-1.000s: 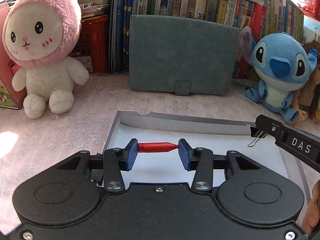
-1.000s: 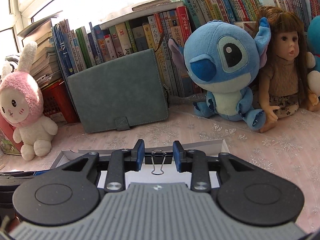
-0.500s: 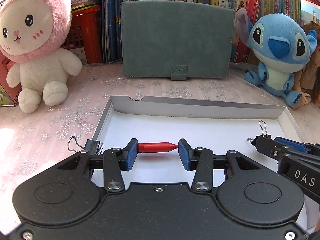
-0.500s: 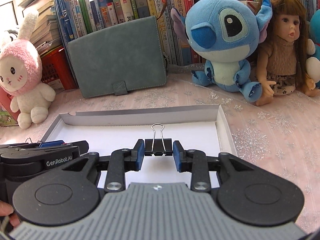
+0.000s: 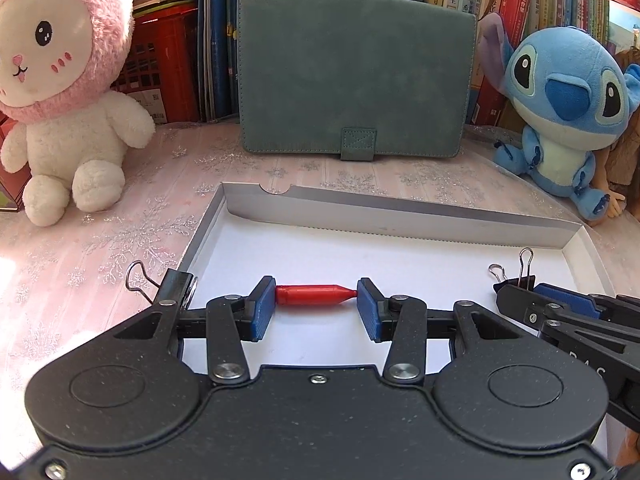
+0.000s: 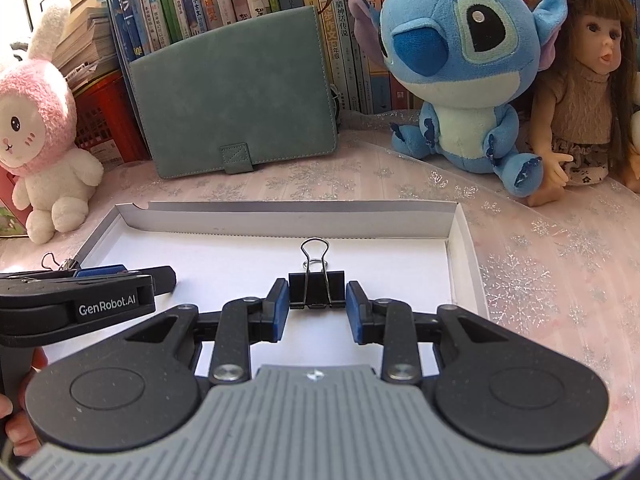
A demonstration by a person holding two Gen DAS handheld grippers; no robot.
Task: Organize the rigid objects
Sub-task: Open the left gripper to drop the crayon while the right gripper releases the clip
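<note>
My left gripper (image 5: 316, 300) is shut on a red pen cap (image 5: 314, 295), held crosswise between the blue pads low over the white shallow box (image 5: 400, 216). My right gripper (image 6: 317, 306) is shut on a black binder clip (image 6: 317, 289), its wire handles pointing forward, over the same box (image 6: 304, 216). The right gripper and its clip (image 5: 516, 276) also show at the right of the left wrist view. The left gripper body (image 6: 76, 300) shows at the left of the right wrist view. A second black binder clip (image 5: 168, 284) lies at the box's left edge.
A green felt folder (image 5: 356, 68) leans on a row of books behind the box. A pink-and-white bunny plush (image 5: 60, 92) sits at the left, a blue Stitch plush (image 5: 564, 108) and a doll (image 6: 584, 92) at the right. A red crate (image 5: 160, 64) stands behind the bunny.
Both grippers have moved forward and down over the white box while keeping hold of the pen cap and the binder clip. The second binder clip has come into view at the left.
</note>
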